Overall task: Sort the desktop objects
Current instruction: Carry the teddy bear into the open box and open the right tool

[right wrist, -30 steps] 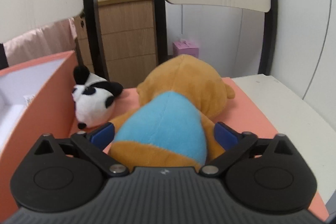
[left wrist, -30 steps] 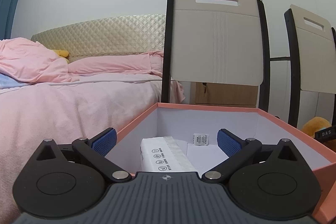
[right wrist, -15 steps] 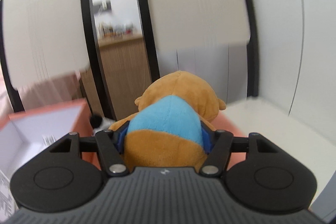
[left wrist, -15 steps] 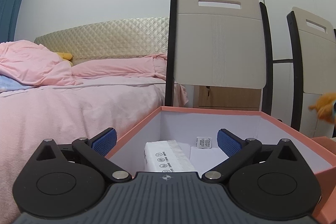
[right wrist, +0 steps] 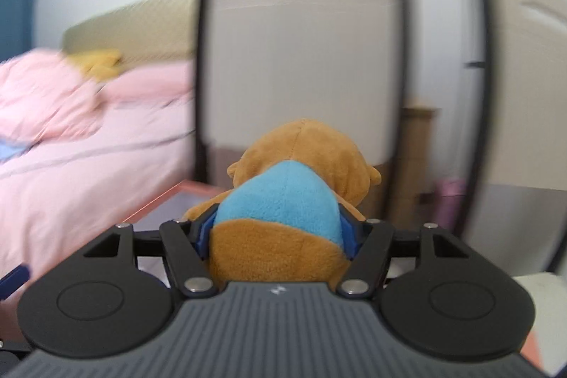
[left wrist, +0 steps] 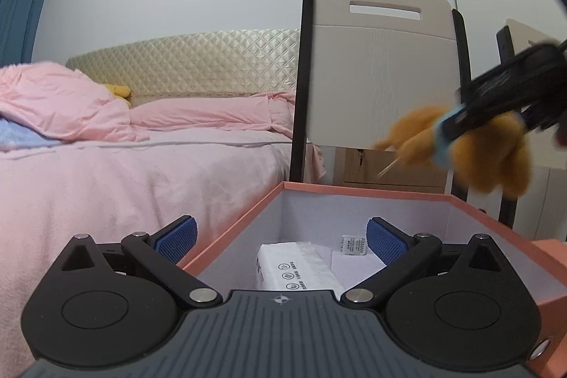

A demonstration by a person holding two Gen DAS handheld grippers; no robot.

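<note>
My right gripper (right wrist: 278, 231) is shut on a brown plush bear in a blue shirt (right wrist: 283, 201). In the left wrist view the bear (left wrist: 460, 144) hangs in the air at the right, above the far right part of an open orange box (left wrist: 361, 190). My left gripper (left wrist: 280, 238) is open and empty, its left finger outside the box's left wall and its right finger inside. A white tissue pack (left wrist: 294, 268) and a small white sachet (left wrist: 352, 243) lie in the box.
Two beige chairs with black frames (left wrist: 382, 87) stand behind the box. A bed with pink bedding (left wrist: 124, 165) lies to the left. A wooden cabinet (left wrist: 389, 169) shows behind the chair. The box's far left corner (right wrist: 187, 186) shows below the bear.
My right gripper closed on the bear, lifted it off the table and carried it left, over the box. My left gripper stayed open at the box.
</note>
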